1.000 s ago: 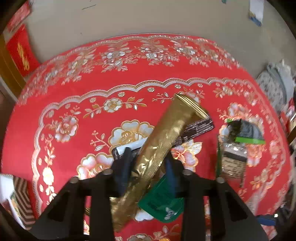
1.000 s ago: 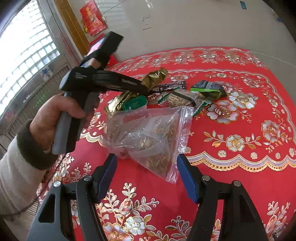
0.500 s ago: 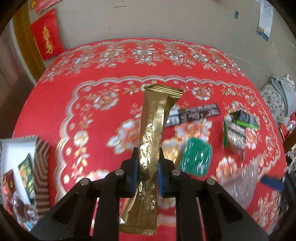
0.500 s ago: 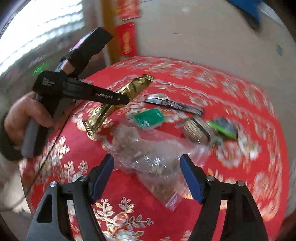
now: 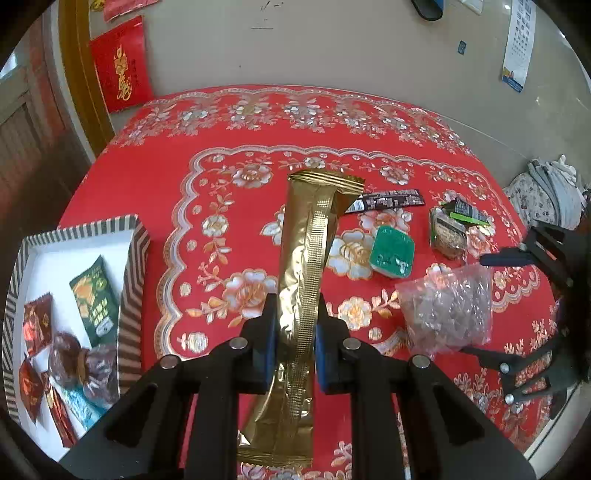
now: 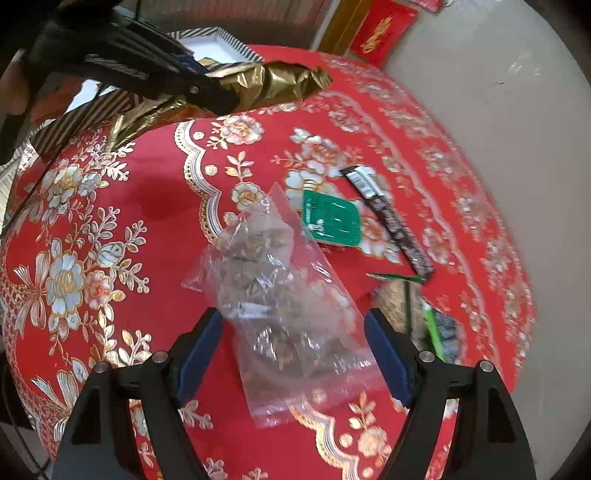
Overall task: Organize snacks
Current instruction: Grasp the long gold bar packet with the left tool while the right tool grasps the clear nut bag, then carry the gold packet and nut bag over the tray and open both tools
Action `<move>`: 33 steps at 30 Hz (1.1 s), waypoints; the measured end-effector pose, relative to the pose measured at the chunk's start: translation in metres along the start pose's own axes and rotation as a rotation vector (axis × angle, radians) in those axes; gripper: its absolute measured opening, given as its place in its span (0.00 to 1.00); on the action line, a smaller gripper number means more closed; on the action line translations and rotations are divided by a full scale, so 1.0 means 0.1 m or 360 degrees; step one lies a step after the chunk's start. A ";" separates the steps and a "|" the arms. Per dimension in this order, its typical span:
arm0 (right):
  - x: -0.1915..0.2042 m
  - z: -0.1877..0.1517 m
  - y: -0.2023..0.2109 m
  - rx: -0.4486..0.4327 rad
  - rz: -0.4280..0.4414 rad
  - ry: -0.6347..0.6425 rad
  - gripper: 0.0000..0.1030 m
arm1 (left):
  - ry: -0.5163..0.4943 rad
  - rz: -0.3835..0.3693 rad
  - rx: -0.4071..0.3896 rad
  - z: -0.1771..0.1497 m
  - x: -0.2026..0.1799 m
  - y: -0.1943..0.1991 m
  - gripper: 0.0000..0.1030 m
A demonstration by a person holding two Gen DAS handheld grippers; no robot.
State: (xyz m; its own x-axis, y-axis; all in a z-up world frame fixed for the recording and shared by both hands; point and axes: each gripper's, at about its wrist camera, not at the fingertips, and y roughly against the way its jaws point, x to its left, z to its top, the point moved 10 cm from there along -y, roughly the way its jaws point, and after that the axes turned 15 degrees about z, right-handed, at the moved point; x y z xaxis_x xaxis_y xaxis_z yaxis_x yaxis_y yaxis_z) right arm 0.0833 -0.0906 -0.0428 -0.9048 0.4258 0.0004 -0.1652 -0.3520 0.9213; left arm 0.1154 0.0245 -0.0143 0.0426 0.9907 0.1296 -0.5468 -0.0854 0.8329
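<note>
Beige wall (image 5: 332,40), red hanging banner (image 5: 122,64), wooden frame (image 5: 85,74), red floral tablecloth (image 5: 155,177)

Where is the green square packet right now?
The green square packet lies flat on the red tablecloth, right of the gold packet in the left wrist view, between the black strip packet and the clear bag.

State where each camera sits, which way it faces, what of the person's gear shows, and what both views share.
Left wrist: rides the left gripper, facing across the red tablecloth toward the wall; its fingers clamp the gold packet, the striped tray lies left, and the right gripper enters at far right.
Right wrist: rides the right gripper, open over the clear bag, looking toward the left gripper at upper left.
Shared: gold packet, clear bag, green pack, tray.
</note>
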 end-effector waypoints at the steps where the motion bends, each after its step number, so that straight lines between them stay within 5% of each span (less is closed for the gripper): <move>1: 0.00 0.00 -0.05 0.0009 0.0014 0.0000 0.77 | 0.0000 -0.0003 0.0003 -0.02 0.00 0.01 0.18; 4: 0.03 -0.05 -0.21 0.0034 0.0058 -0.0026 0.75 | -0.0007 -0.0019 0.0026 -0.08 -0.02 0.00 0.18; 6: 0.06 -0.02 -0.16 -0.0046 0.0132 -0.0125 0.45 | -0.0011 -0.0032 0.0037 -0.10 -0.05 -0.02 0.18; 9: 0.09 -0.10 -0.07 -0.0135 0.0201 -0.0323 0.38 | -0.0003 -0.0054 0.0044 -0.15 -0.05 -0.01 0.18; 14: 0.30 -0.21 0.05 -0.0283 0.0264 -0.0497 0.35 | 0.0012 -0.0103 0.0025 -0.22 -0.09 0.07 0.18; 22: 0.58 -0.04 0.40 -0.0766 0.0321 -0.0774 0.34 | -0.0008 -0.0109 -0.0039 -0.39 -0.12 0.31 0.18; 33: 0.85 0.32 0.40 -0.0922 0.0378 -0.0808 0.34 | 0.0015 0.0038 -0.0126 -0.58 0.13 0.45 0.18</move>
State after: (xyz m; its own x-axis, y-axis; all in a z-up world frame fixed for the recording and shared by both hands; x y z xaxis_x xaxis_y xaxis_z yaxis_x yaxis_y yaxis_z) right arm 0.0126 -0.0420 0.0061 -0.6758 0.5631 0.4757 -0.2943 -0.7978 0.5262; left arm 0.0428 0.0394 -0.0061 0.0210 0.9894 0.1435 -0.6120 -0.1007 0.7844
